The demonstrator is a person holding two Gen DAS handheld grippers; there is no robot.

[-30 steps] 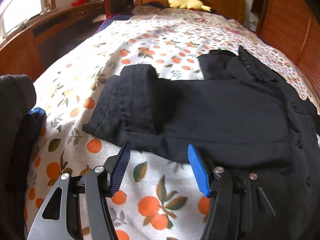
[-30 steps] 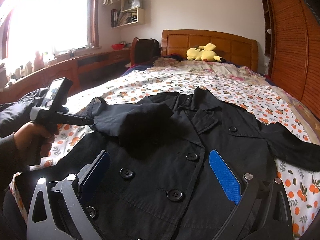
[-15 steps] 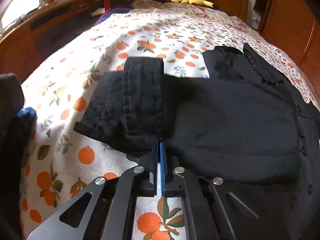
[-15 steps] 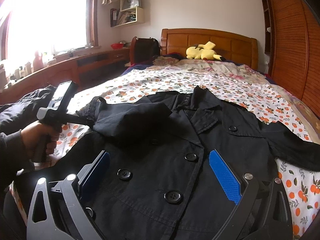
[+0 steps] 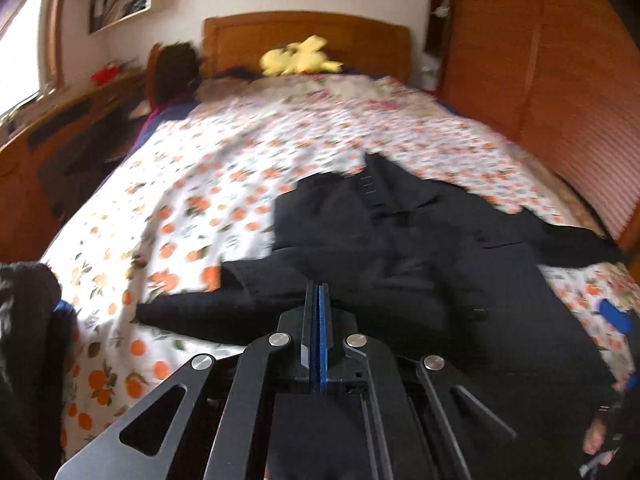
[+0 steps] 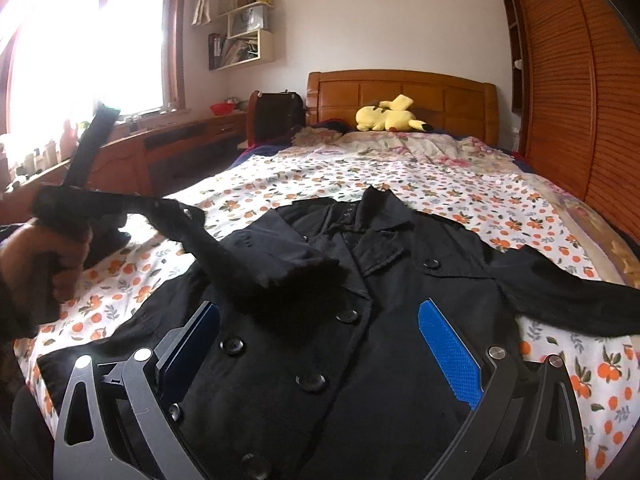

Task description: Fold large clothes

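A black double-breasted coat (image 6: 384,360) lies front-up on the orange-print bedspread (image 6: 440,184). In the right wrist view my left gripper (image 6: 160,204), held by a hand (image 6: 40,248), is shut on the coat's left sleeve (image 6: 224,256), which hangs lifted above the bed and slants down onto the coat's chest. The left wrist view is blurred; its jaws (image 5: 317,292) stand pressed together on the dark sleeve edge (image 5: 240,280), with the coat (image 5: 400,240) beyond. My right gripper (image 6: 318,306) hovers open over the buttoned front, nothing between its fingers. The other sleeve (image 6: 560,284) lies spread out to the right.
A yellow plush toy (image 6: 390,118) rests by the wooden headboard (image 6: 400,88). Slatted wardrobe doors (image 6: 580,100) run along the right of the bed, and a wooden desk (image 6: 160,148) stands under the window. Dark clothing (image 5: 24,320) sits at the left edge.
The left gripper shut on the sleeve's edge, then rose and carried the sleeve up off the bed. The right gripper stayed open above the coat's front.
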